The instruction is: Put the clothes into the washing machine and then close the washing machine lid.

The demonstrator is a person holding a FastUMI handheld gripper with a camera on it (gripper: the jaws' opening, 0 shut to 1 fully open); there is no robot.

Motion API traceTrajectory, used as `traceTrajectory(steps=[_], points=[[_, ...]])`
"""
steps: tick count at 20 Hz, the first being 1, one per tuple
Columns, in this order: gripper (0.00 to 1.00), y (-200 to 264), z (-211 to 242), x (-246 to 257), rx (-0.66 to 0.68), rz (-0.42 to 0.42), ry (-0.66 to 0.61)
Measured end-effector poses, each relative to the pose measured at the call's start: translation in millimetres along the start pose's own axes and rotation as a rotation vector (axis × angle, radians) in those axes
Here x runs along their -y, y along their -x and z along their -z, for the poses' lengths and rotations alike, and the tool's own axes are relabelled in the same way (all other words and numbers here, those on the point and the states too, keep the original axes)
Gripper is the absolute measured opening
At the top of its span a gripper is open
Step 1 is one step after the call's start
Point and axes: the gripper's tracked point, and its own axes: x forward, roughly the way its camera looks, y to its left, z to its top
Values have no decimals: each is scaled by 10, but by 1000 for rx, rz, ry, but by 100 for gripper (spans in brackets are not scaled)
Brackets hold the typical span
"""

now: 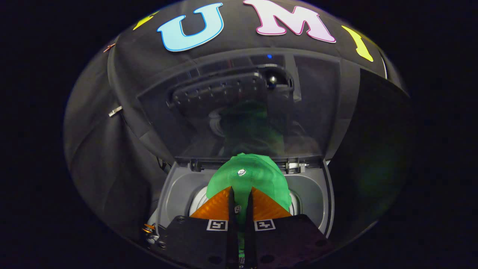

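A green garment [254,175] with white buttons hangs bunched from my gripper [241,194], whose two fingers are shut on a fold of it. The cloth hangs over the round drum opening [198,201] of the grey top-loading washing machine [175,194]. The washer's tinted transparent lid [239,108] stands raised upright behind the garment, and a green reflection of the cloth shows in it. The lower part of the garment is hidden behind my fingers.
The lid's hinges [295,166] sit at the back rim of the opening. Dark booth cloth [97,149] hangs close on the left and behind the machine. A small metal clip [115,111] is pinned on the cloth at the left.
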Motion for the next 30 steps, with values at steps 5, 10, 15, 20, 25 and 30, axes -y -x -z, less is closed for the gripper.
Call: traceTrajectory(steps=[5,10,15,20,25,30], points=[[11,-186,80,-23,27,11,32],[41,-240,97,-21,68,48,59],[100,-211,199,61,41,61,32],[100,-58,136,107,66,56,24],[100,282,-76,90,134,56,54],[100,724,-443,-62,251,14,86]])
